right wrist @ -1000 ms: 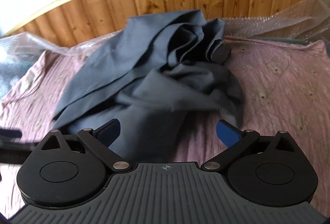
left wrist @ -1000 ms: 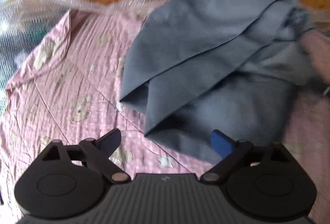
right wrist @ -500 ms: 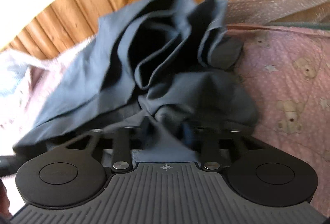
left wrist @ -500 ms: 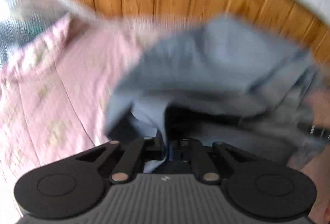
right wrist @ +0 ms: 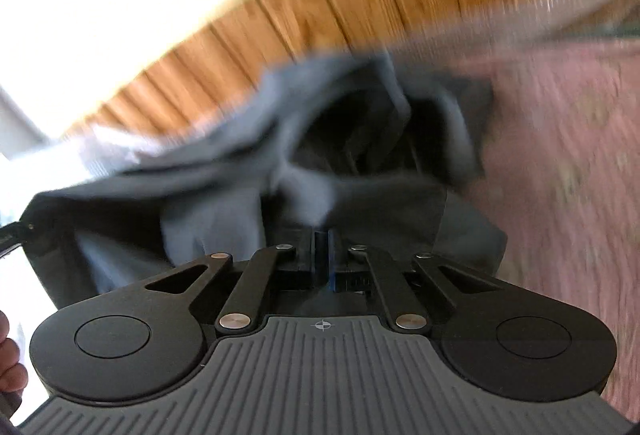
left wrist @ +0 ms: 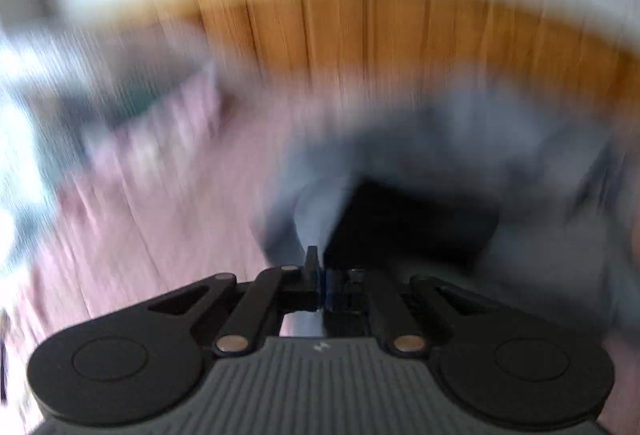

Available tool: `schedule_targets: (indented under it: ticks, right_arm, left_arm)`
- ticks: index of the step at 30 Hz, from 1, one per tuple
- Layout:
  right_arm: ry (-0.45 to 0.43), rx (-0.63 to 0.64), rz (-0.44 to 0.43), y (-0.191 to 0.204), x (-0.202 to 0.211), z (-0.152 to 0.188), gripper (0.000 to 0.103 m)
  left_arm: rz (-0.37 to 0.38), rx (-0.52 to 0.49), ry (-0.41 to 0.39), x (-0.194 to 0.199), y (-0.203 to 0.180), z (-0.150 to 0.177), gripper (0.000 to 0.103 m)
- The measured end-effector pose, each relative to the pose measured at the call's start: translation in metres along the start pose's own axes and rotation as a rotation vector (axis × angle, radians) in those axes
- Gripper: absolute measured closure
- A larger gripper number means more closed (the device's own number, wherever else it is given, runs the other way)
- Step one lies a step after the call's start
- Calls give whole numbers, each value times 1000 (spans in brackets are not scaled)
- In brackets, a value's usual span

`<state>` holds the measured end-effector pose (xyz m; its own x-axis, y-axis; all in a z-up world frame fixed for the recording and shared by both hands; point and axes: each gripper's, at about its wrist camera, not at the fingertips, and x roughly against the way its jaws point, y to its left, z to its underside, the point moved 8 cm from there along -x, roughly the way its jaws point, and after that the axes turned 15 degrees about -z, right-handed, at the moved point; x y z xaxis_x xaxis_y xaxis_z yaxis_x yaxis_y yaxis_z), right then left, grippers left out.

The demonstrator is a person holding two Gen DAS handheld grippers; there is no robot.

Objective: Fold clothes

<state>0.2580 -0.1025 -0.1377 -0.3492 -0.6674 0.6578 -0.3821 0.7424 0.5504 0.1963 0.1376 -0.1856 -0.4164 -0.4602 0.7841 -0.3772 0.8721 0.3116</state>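
A grey garment (left wrist: 460, 155) lies bunched on a pink bedsheet (left wrist: 168, 203); both views are motion-blurred. My left gripper (left wrist: 322, 275) is shut on an edge of the garment, which rises from its jaws. My right gripper (right wrist: 323, 255) is shut on another edge of the same garment (right wrist: 248, 163), which hangs lifted in front of it in dark folds.
A wooden headboard (right wrist: 360, 7) with a white wall above runs along the back. The pink sheet (right wrist: 568, 155) spreads to the right. Clear plastic wrap (left wrist: 36, 107) lies at the bed's left edge. A hand (right wrist: 8, 359) shows at the far left.
Both grippers went from open above the garment to shut on its edges and have lifted it off the sheet; the views now tilt up toward the headboard.
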Motion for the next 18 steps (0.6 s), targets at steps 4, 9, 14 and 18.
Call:
schedule_targets:
  ticks: [4,9,14,18]
  right_arm:
    - [39,-11,97,-26,-3,20,56]
    - [-153,114,199,-35,25,-43,7]
    - [-76,333,180,-35,-47,-112,5]
    - [70,431,164,-44,-98,-129,103]
  left_arm:
    - [68,26,57,0,5,47,64]
    - [178,206,205,-7,13,80,38]
    - [228,307,251,-32,-27,65,17]
    - [189,302,115,-18,-4,29,100]
